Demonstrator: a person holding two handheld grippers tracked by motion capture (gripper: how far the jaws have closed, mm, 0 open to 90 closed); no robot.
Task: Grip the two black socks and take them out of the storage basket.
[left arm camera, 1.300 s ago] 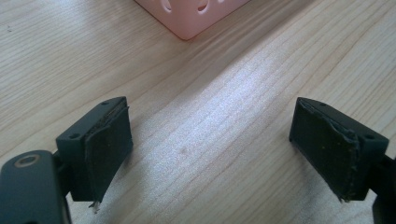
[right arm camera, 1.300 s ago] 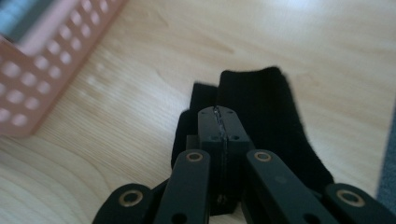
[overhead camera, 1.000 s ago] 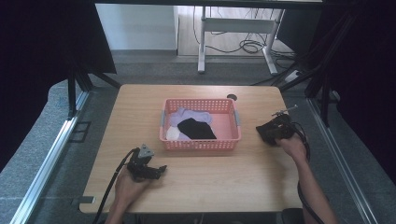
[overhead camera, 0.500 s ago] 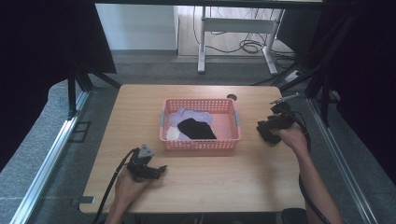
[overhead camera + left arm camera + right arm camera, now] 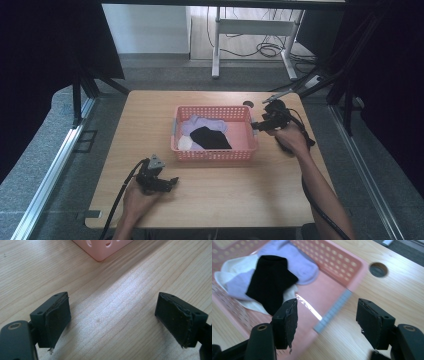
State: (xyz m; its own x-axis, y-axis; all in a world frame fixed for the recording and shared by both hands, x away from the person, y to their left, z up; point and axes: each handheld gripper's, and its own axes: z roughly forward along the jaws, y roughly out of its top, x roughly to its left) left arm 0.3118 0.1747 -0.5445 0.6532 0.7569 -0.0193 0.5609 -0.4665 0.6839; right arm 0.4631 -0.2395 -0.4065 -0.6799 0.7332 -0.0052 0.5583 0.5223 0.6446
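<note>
From the high view, your right gripper (image 5: 261,125) hung just above the right rim of the one pink basket (image 5: 215,156), jaws pointing left into it; they had just been opening, and nothing sat between them. Your right hand (image 5: 291,140) gripped the tool from behind, forearm running in from the bottom right corner. Your left gripper (image 5: 170,181) lay low over the wooden table (image 5: 240,195), near the basket's front left corner but apart from it, pointing right, with your left hand (image 5: 137,197) wrapped around its rear. Inside the basket lay a small heap of socks: one black sock (image 5: 210,138) on top, lilac socks (image 5: 202,123) behind it and a white sock (image 5: 185,144) at the left; how many lilac ones there were you could not count from there.

In the left gripper view, your left gripper (image 5: 112,320) stood spread wide over bare table (image 5: 120,302), the two pads holding nothing, and one corner of the basket (image 5: 102,250) showed ahead of them.

In the right gripper view, your right gripper (image 5: 327,322) was parted with empty air between the pads, hovering over the basket's near wall and its grey handle (image 5: 333,311). The black sock (image 5: 270,280) lay across lilac socks (image 5: 294,261) and white socks (image 5: 230,271) in the basket (image 5: 332,262), and one round hole (image 5: 378,269) sat in the table (image 5: 402,290) beyond it.
</note>
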